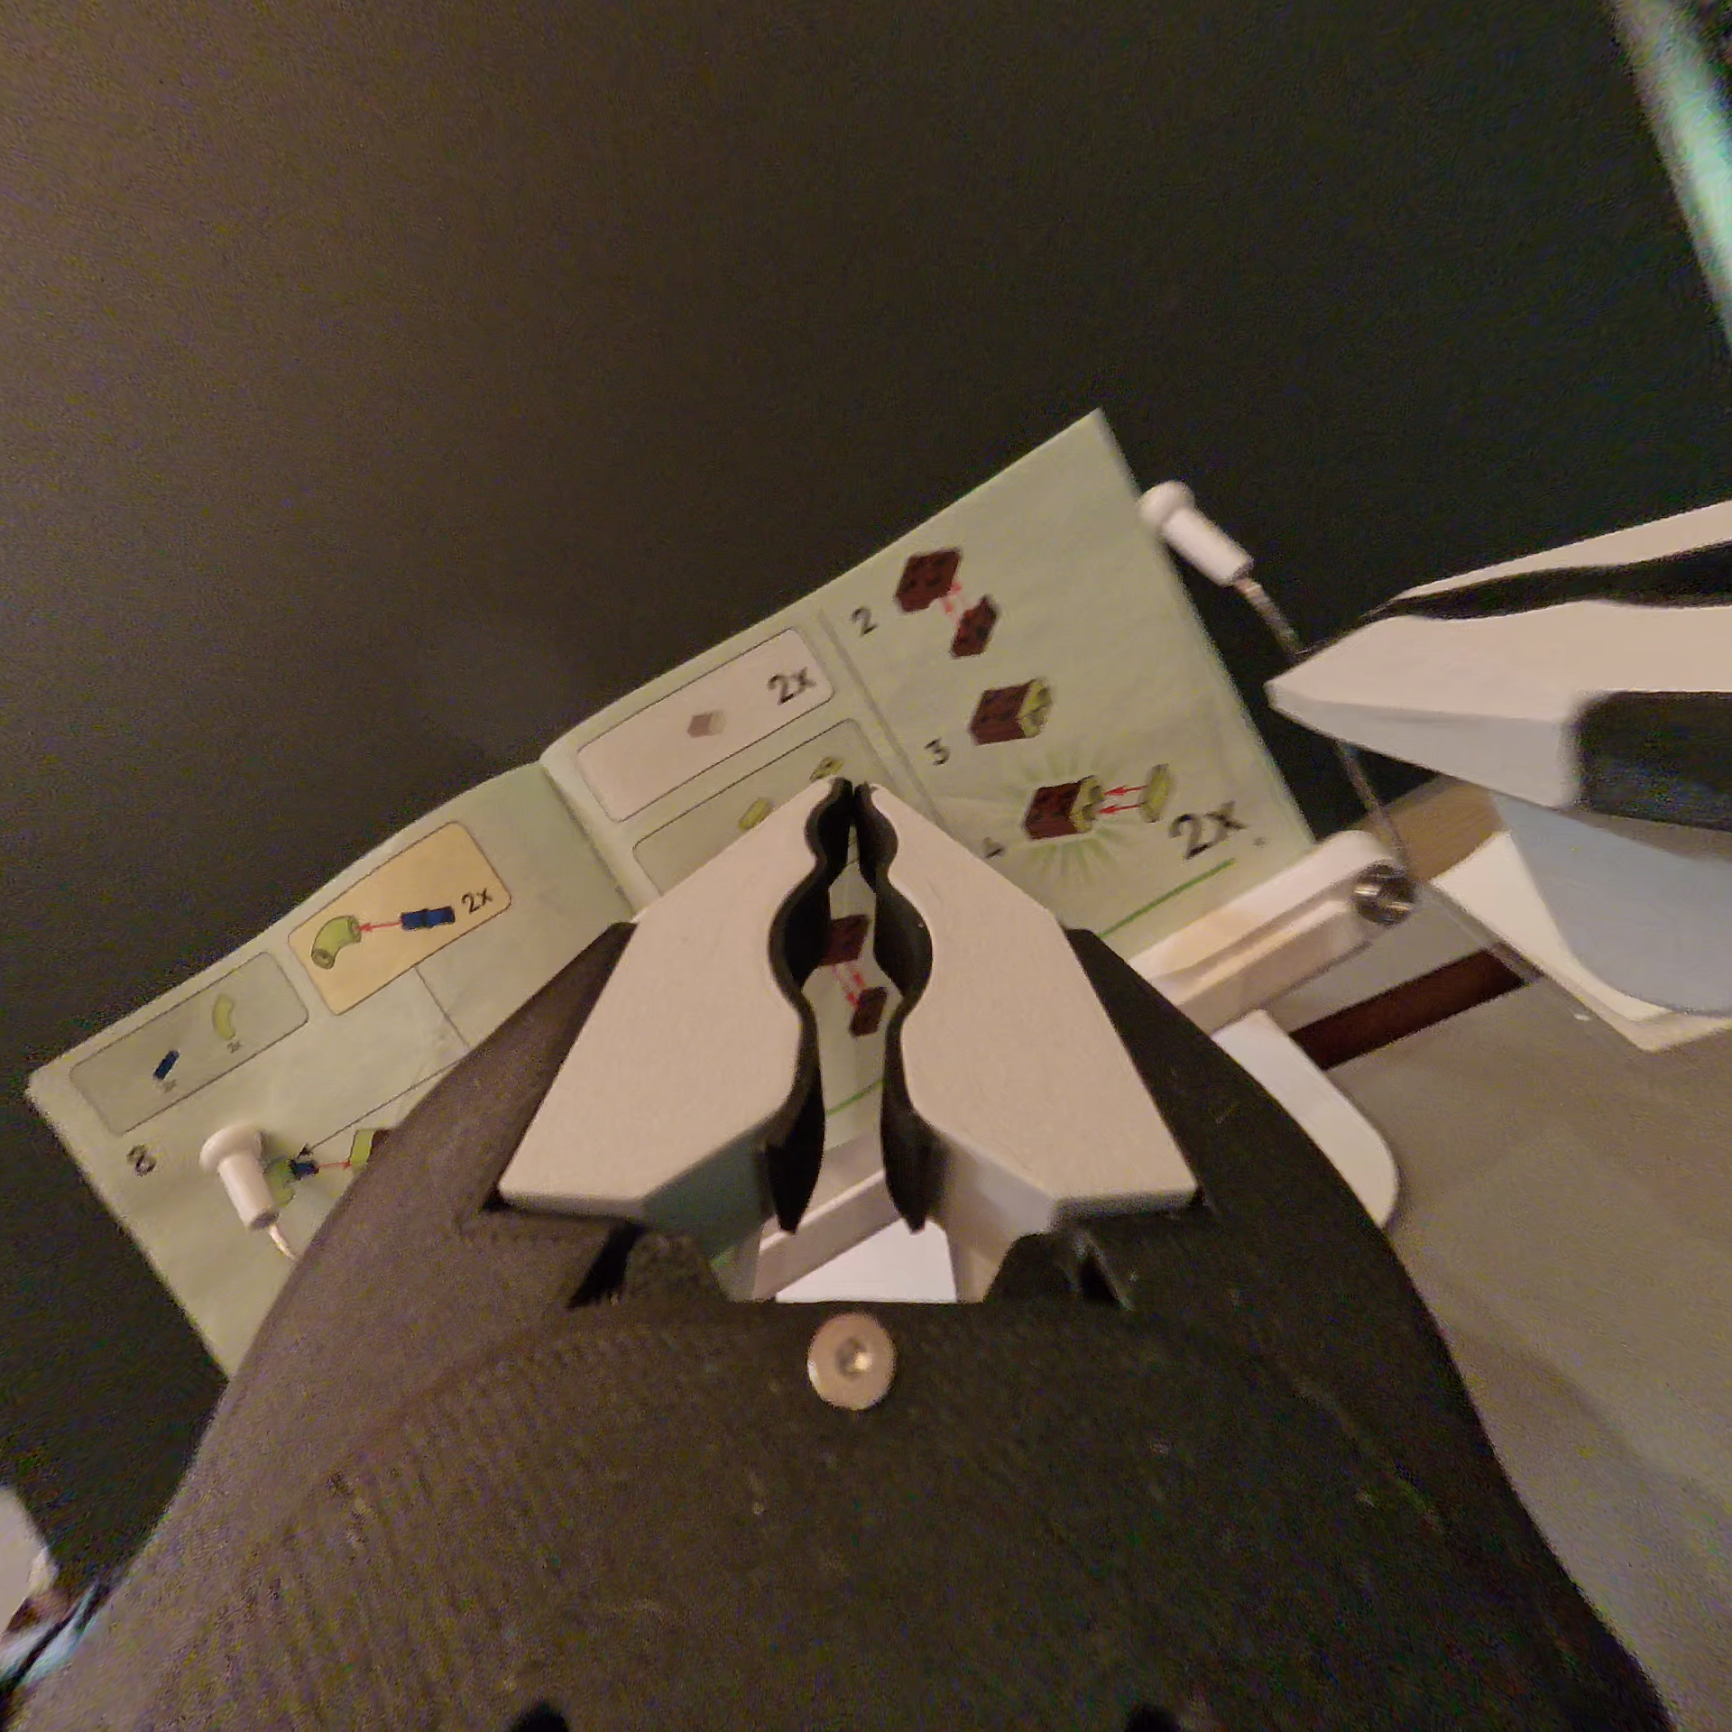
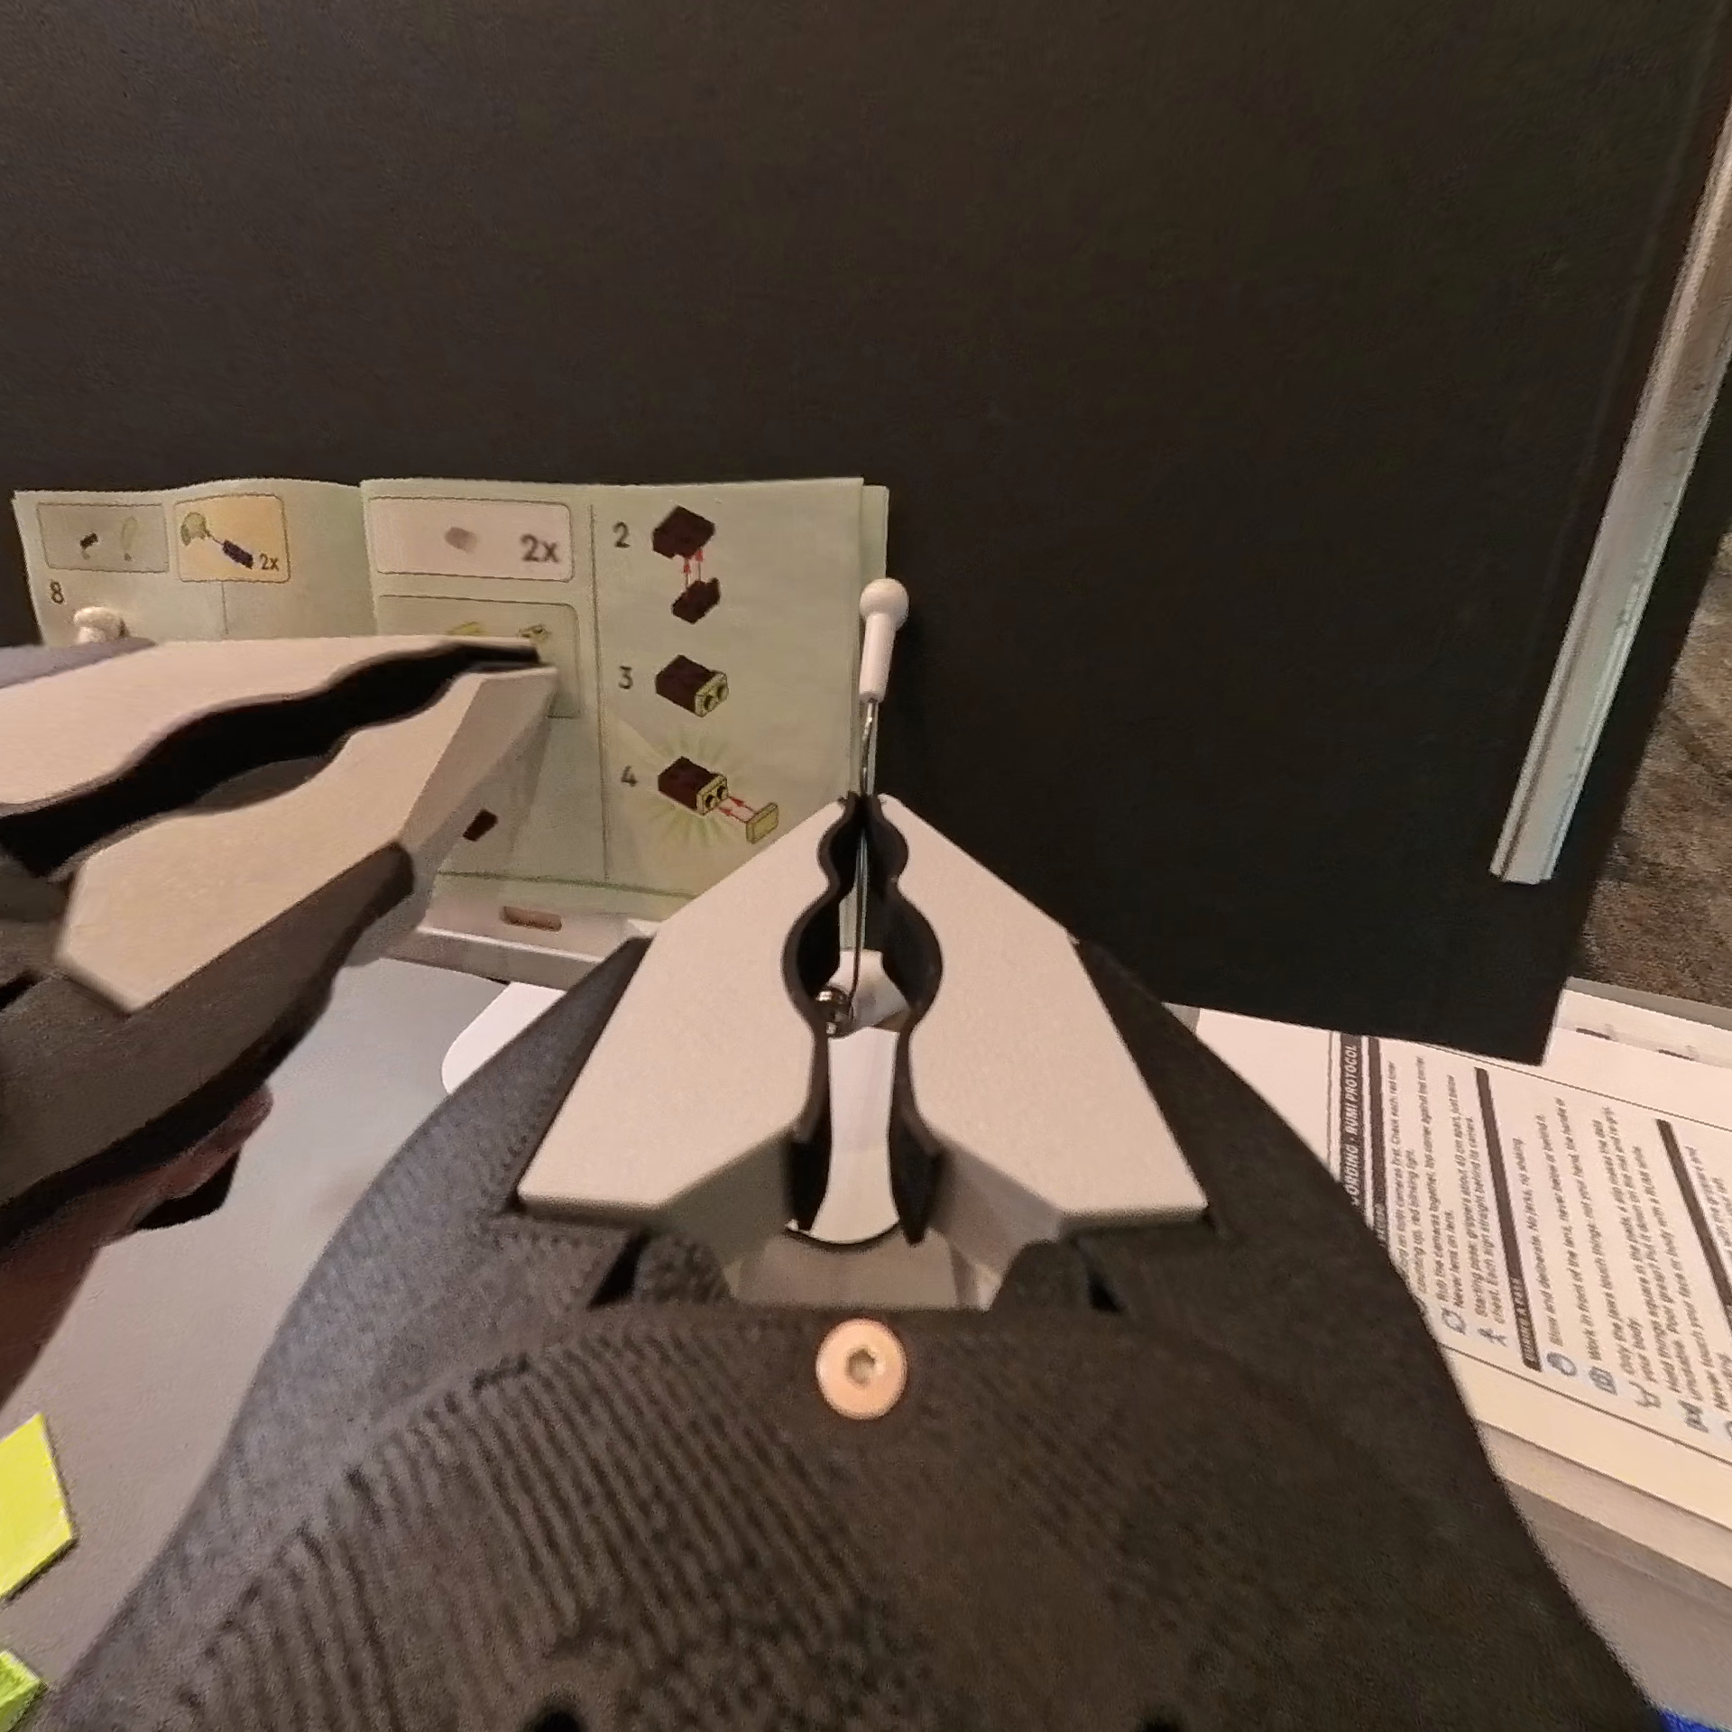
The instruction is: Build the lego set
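Observation:
The open instruction booklet (image 1: 1031, 656) stands on a white stand (image 1: 1265, 918) against a black wall. My left gripper (image 1: 851, 797) is shut, its tips close in front of the right page. It also shows in the right wrist view (image 2: 534, 656), tips at the booklet (image 2: 731, 562). I cannot tell whether they pinch paper. My right gripper (image 2: 867, 808) is shut on the thin wire (image 2: 867, 750) of the stand's page holder, below its white knob (image 2: 883, 604). In the left wrist view the right gripper (image 1: 1298, 670) meets that wire (image 1: 1373, 806) at the booklet's right edge.
A second white-knobbed holder (image 1: 234, 1162) presses the left page. A printed sheet (image 2: 1546, 1218) lies on the table at the right. Yellow-green pieces (image 2: 28, 1500) lie at the lower left. The black wall (image 2: 1125, 375) is close behind the stand. The grippers' ends are close to 9 centimetres from one another.

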A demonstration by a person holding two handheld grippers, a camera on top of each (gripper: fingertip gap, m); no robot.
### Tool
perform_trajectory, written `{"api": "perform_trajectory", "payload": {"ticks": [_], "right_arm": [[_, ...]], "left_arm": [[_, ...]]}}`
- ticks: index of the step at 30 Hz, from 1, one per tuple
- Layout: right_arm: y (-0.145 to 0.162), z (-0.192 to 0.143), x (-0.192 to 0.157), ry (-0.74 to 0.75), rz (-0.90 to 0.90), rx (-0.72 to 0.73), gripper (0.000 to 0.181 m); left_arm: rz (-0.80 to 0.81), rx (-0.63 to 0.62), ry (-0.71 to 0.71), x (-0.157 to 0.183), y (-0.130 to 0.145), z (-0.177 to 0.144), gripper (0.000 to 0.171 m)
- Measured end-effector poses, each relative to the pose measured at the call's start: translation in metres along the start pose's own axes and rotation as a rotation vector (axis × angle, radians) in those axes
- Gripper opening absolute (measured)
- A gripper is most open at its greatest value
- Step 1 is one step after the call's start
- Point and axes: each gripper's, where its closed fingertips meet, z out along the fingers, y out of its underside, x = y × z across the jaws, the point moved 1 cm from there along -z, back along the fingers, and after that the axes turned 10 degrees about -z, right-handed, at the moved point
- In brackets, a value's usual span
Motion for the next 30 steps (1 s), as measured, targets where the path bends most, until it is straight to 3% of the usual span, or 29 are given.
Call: {"api": "perform_trajectory", "payload": {"ticks": [1,3,4,7,9,13,19,22,30], "right_arm": [[0.0,0.0,0.0,0.001,0.0,0.0,0.0],[0.0,0.0,0.0,0.002,-0.003,-0.001,0.0],[0.0,0.0,0.0,0.002,-0.006,-0.003,0.0],[0.0,0.0,0.0,0.002,-0.009,-0.005,0.0],[0.0,0.0,0.0,0.001,-0.011,-0.005,0.0],[0.0,0.001,0.0,0.002,-0.007,0.003,0.0],[0.0,0.001,0.0,0.002,-0.008,0.0,0.0],[0.0,0.001,0.0,0.002,-0.008,-0.001,0.0],[-0.001,0.001,0.0,-0.003,0.073,0.017,0.0]], "left_arm": [[-0.003,0.029,0.043,0.005,-0.005,-0.004,0.009],[0.001,0.075,0.046,0.008,-0.015,-0.01,0.059],[0.029,0.086,0.029,0.009,-0.018,-0.011,0.074],[0.103,0.057,-0.025,0.012,-0.016,0.0,0.111],[0.126,-0.017,-0.046,0.011,-0.003,0.012,0.121],[0.054,-0.038,-0.022,0.006,0.002,0.016,0.118],[0.024,-0.013,-0.041,-0.006,-0.004,0.011,0.078],[0.02,-0.013,-0.043,-0.01,-0.005,0.008,0.067],[-0.056,0.037,0.036,-0.018,-0.011,-0.009,0.058]]}}
